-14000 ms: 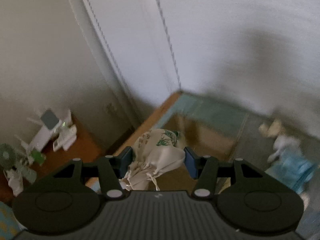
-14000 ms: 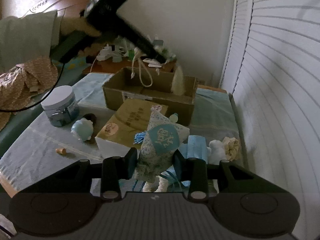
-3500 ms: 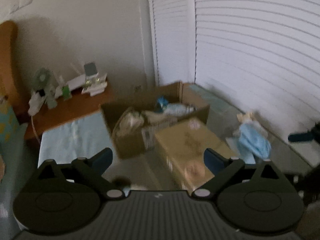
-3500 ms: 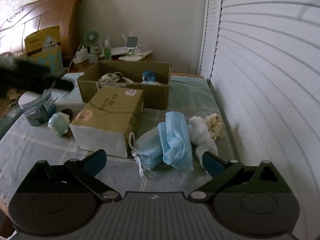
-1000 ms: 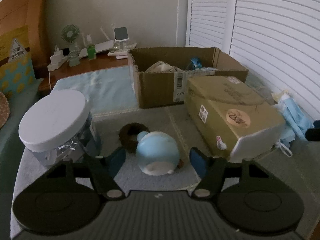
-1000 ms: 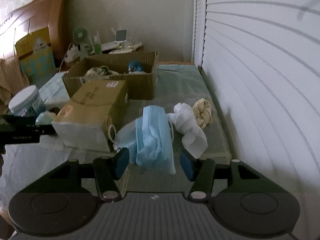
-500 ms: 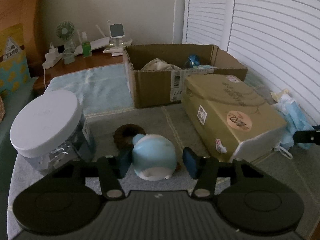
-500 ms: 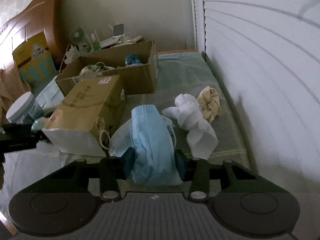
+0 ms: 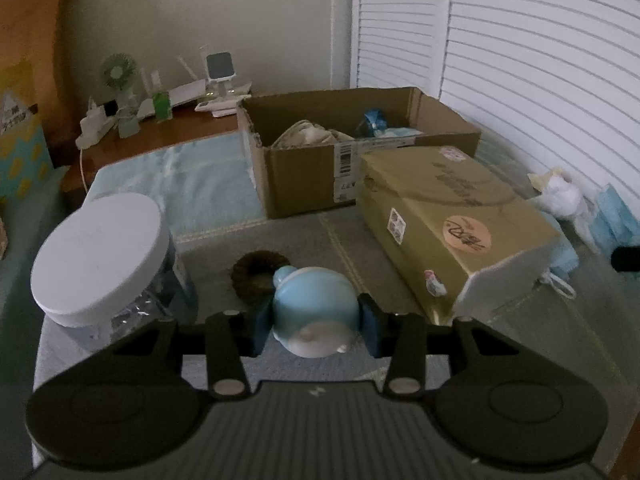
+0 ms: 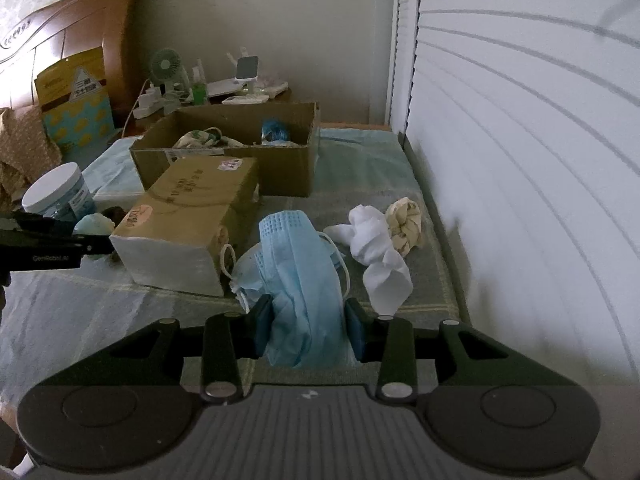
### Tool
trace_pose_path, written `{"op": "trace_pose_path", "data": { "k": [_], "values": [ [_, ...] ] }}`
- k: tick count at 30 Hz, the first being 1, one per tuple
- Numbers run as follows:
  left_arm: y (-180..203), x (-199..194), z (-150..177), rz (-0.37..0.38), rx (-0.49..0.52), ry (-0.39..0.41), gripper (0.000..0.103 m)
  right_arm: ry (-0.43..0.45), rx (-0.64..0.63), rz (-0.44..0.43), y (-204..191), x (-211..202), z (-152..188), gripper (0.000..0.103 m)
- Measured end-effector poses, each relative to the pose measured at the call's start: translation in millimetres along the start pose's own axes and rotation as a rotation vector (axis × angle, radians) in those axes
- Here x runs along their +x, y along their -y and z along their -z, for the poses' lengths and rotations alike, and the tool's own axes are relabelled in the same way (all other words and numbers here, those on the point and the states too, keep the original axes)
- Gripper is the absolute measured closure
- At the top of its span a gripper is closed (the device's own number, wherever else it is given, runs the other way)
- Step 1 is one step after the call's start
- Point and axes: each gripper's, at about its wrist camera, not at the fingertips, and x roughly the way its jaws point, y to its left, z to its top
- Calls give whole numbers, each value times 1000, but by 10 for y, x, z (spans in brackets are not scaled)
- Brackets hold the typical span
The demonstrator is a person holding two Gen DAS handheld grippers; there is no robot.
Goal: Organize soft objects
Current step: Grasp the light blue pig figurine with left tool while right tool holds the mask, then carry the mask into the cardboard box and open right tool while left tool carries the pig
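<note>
My left gripper [image 9: 314,326] is shut on a round light-blue soft toy [image 9: 314,312] on the bed cover, with a dark brown scrunchie [image 9: 256,274] just behind it. My right gripper [image 10: 308,326] is shut on a bundle of blue face masks [image 10: 304,276]. A white sock [image 10: 378,250] and a cream scrunchie [image 10: 406,220] lie to the right of the masks. The open cardboard box [image 10: 240,156] behind holds a cream drawstring bag [image 9: 308,136] and a blue item [image 10: 274,130]. The left gripper's tip shows in the right wrist view [image 10: 86,246].
A closed tan carton [image 9: 452,216] lies between the two grippers. A white-lidded jar [image 9: 100,256] stands left of the toy. A louvred white wall [image 10: 520,160] bounds the right side. A wooden nightstand [image 9: 160,136] with a fan and gadgets stands behind.
Both grippers have closed from open: the left on the blue toy, the right on the face masks. Both views moved slightly closer to their objects.
</note>
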Motion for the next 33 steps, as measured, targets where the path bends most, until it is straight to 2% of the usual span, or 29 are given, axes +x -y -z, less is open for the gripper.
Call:
{"op": "trace_pose_path", "data": {
  "k": [10,17,25,33],
  "values": [
    [-18,-346,-43,101,108,-33,60,14,-37,12,-63,-138,-86,59],
    [8,-570,-41,165,150,-36,60,59,-87,10,-180,-183,-303,59],
    [54,-747,-45,212,196,-15,60,78,-149,-7,-302,-43,-579,59],
    [46,-852,-27,224,208,5,60,92,-206,-20,-391,195,-871,59]
  ]
}}
